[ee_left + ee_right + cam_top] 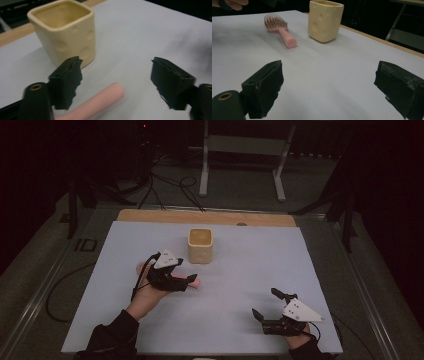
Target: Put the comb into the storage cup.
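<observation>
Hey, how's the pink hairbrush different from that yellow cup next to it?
The pink hairbrush lies flat on the table; the yellow cup stands upright with its mouth up. The hairbrush is long and slim, with a round handle and a bristled head; the cup is squarish and blocky, with round dimples in its walls. The hairbrush handle lies between the left hand-held gripper jaws; the cup sits untouched. Both rest on the pale sheet.

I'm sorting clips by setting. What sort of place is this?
Probably a lab or recording workspace, not a home: a table covered by a plain white sheet, cables trailing over the dark floor, a metal stand behind, and few props.
</observation>
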